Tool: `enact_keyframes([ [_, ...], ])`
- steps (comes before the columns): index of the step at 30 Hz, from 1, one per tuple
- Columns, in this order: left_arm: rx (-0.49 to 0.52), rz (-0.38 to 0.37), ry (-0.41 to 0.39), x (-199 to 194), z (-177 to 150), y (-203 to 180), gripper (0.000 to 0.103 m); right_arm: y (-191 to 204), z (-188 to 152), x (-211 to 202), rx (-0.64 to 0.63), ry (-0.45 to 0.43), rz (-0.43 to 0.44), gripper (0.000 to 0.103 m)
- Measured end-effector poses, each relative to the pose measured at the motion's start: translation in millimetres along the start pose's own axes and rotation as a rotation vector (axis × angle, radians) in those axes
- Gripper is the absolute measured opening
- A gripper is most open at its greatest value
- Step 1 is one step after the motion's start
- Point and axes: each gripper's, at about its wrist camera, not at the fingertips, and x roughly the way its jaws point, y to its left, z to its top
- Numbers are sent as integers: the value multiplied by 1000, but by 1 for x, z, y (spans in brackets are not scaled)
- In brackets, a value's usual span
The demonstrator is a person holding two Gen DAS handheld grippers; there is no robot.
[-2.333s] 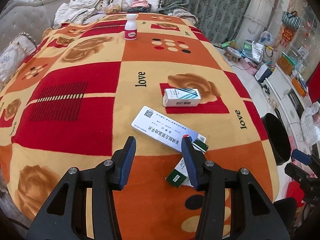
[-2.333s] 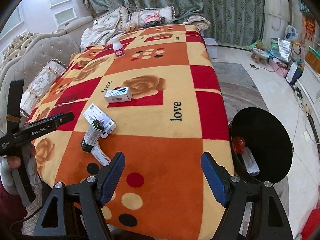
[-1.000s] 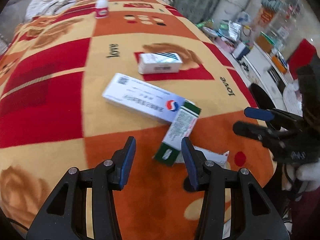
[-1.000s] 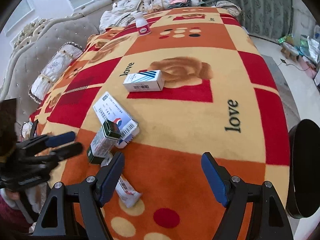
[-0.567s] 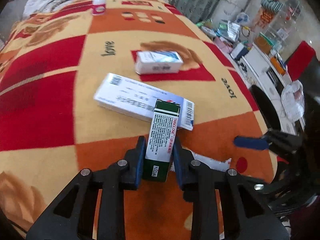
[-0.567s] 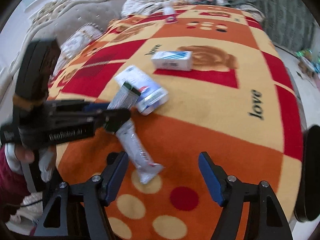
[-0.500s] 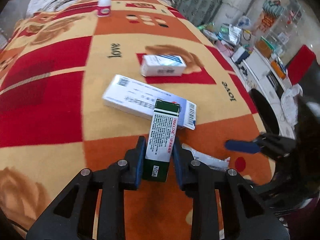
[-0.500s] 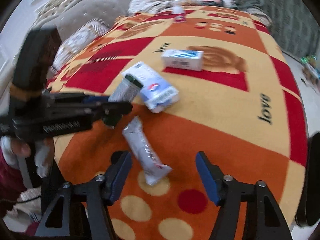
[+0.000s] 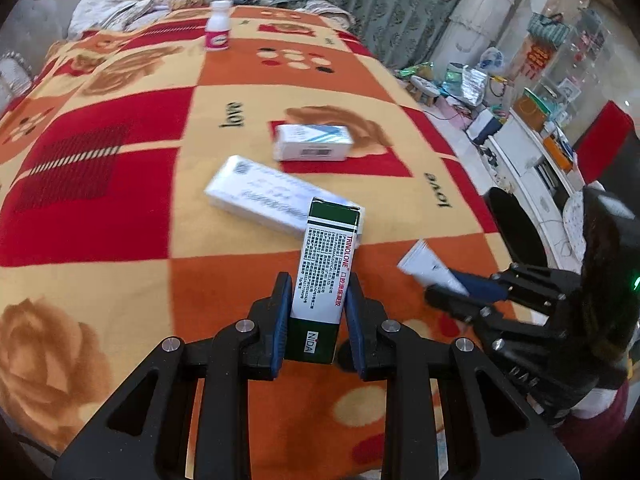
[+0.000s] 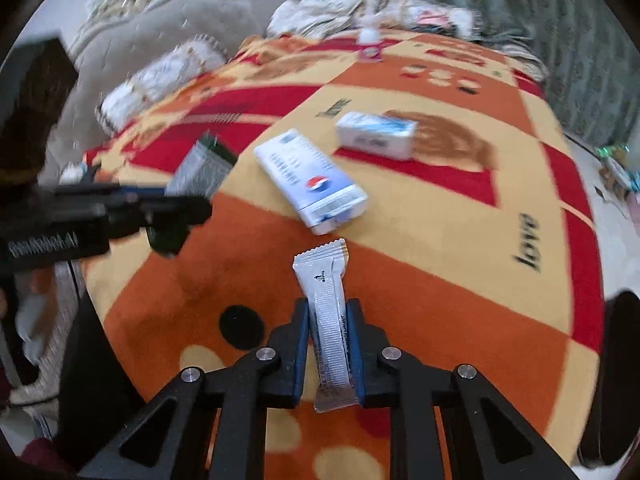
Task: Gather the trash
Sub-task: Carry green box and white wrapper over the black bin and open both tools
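A green and white medicine box [image 9: 326, 276] stands clamped between the pads of my left gripper [image 9: 318, 298], lifted just off the blanket; it also shows in the right wrist view as the green box [image 10: 200, 168]. My right gripper [image 10: 328, 320] is shut on a white sachet [image 10: 326, 300], whose end sticks out forward; the same sachet [image 9: 426, 266] shows in the left wrist view. A long white and blue box [image 9: 264, 196] [image 10: 310, 180] and a smaller white box [image 9: 314, 142] [image 10: 376, 134] lie on the blanket beyond.
A small pink-labelled bottle [image 9: 218, 28] stands at the far end of the orange, red and yellow blanket [image 9: 120, 184]. A round black bin [image 9: 516, 224] stands off the right edge. Cushions and a sofa line the left side.
My left gripper closed on the green box and raised it off the long white box. My right gripper swung in over the sachet and closed on it.
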Motion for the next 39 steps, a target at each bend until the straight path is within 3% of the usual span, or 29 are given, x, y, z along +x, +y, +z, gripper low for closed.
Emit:
enact_keyframes([
  [18, 194, -32, -15, 41, 21, -131, 24, -103, -31, -83, 241, -129, -140, 17],
  [39, 341, -85, 9, 94, 47, -225, 24, -208, -74, -119, 460, -151, -265, 17],
])
